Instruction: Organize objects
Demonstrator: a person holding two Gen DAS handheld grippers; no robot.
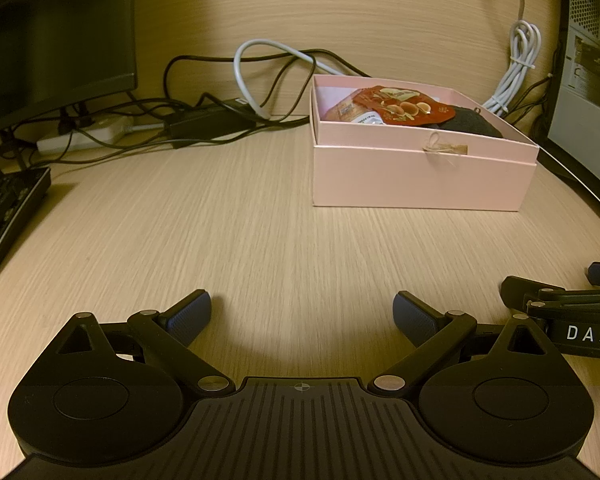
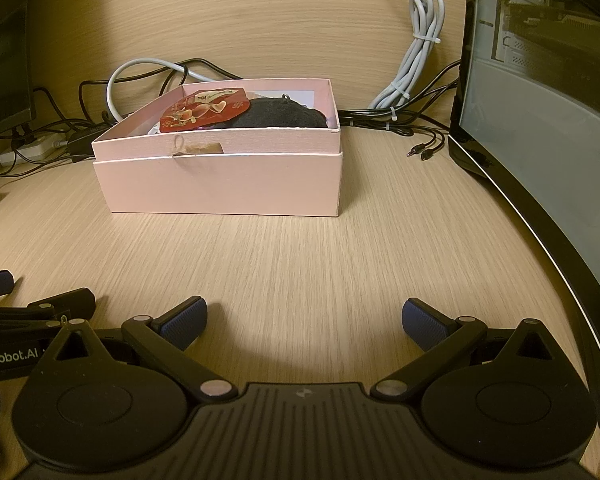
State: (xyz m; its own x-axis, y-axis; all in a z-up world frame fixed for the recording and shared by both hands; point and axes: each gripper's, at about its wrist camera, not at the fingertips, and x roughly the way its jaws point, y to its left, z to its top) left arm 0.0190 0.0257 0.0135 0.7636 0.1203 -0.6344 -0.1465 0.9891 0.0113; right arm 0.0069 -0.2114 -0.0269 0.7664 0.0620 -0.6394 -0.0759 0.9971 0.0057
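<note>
A pink cardboard box stands open on the wooden desk, also in the right wrist view. Inside lie a red snack packet and a dark grey fabric item. My left gripper is open and empty, low over the desk, well in front of the box. My right gripper is open and empty too, beside the left one, which shows at the left edge of the right wrist view.
A monitor and keyboard stand at the left. Tangled black and white cables and a power strip lie behind. A PC case stands at the right, with a bundled white cable beside it.
</note>
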